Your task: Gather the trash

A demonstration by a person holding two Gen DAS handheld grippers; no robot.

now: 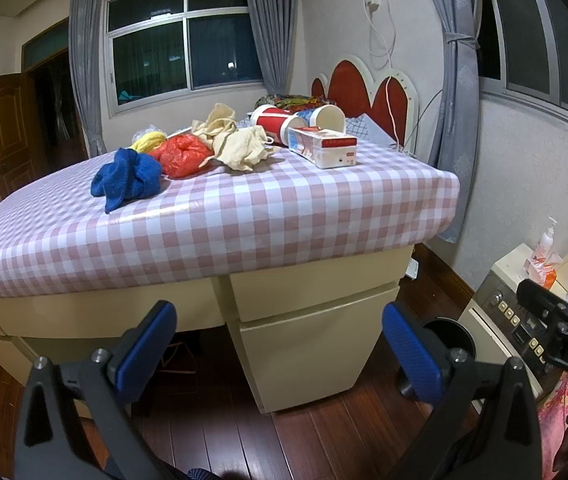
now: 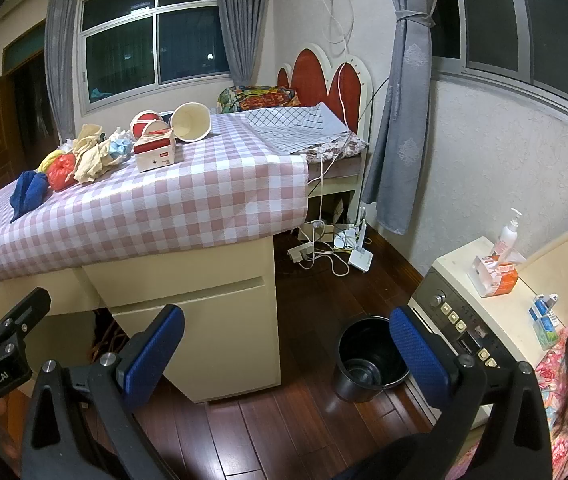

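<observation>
Trash lies on a table with a pink checked cloth (image 1: 244, 208) (image 2: 188, 200): a blue crumpled rag (image 1: 128, 178) (image 2: 28, 194), a red plastic bag (image 1: 182, 154) (image 2: 60, 170), a yellow wad (image 1: 148, 140), beige crumpled cloth (image 1: 240, 146) (image 2: 90, 158), a red-and-white box (image 1: 323, 146) (image 2: 156, 154), and tipped cups (image 1: 276, 122) (image 2: 190, 122). A black bin (image 2: 367, 356) (image 1: 449, 334) stands on the floor at the right. My left gripper (image 1: 280, 356) and right gripper (image 2: 287, 356) are open, empty, low in front of the table.
Cream drawers (image 2: 204, 312) sit under the table. A washing machine (image 2: 471, 320) with a pump bottle (image 2: 505, 234) and tissue pack (image 2: 495, 276) is at the right. Cables and a power strip (image 2: 323, 248) lie on the wooden floor. A bed with a red headboard (image 2: 323, 80) stands behind.
</observation>
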